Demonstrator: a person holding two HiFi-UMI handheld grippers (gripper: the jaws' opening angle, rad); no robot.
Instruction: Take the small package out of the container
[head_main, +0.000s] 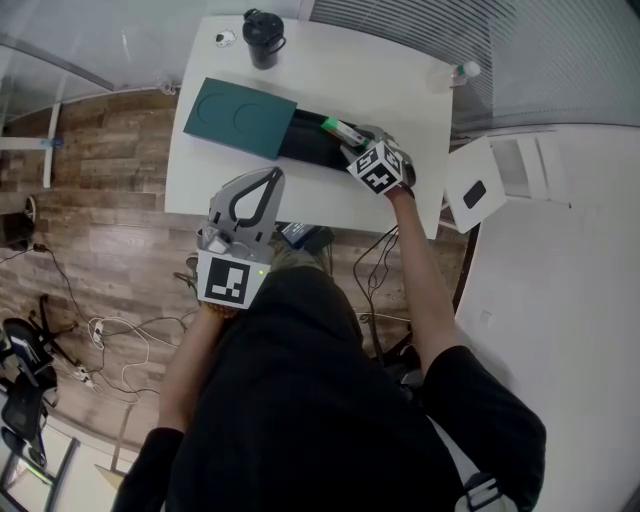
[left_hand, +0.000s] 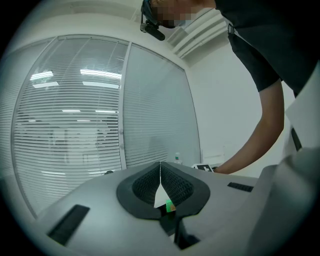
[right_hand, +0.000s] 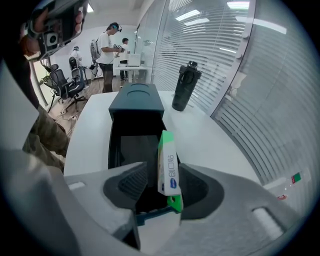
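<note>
The small green and white package (right_hand: 167, 162) stands on edge over the near end of the black container (right_hand: 136, 150), whose dark teal lid (right_hand: 136, 100) is slid back. My right gripper (right_hand: 164, 169) is open around it: the package leans against the right jaw, with a gap to the left jaw. From the head view, the right gripper (head_main: 352, 143) points down at the container (head_main: 308, 145) beside the package (head_main: 340, 128). My left gripper (head_main: 272, 176) hangs shut and empty before the table's near edge; in its own view the left gripper (left_hand: 160, 167) has its jaws meeting.
A black bottle (head_main: 263, 38) stands at the table's far side, seen beyond the lid as the bottle (right_hand: 184, 92). A small clear bottle (head_main: 456, 72) is at the far right corner. A white board (head_main: 474, 188) lies right of the table (head_main: 330, 200). Cables (head_main: 100, 340) trail on the floor.
</note>
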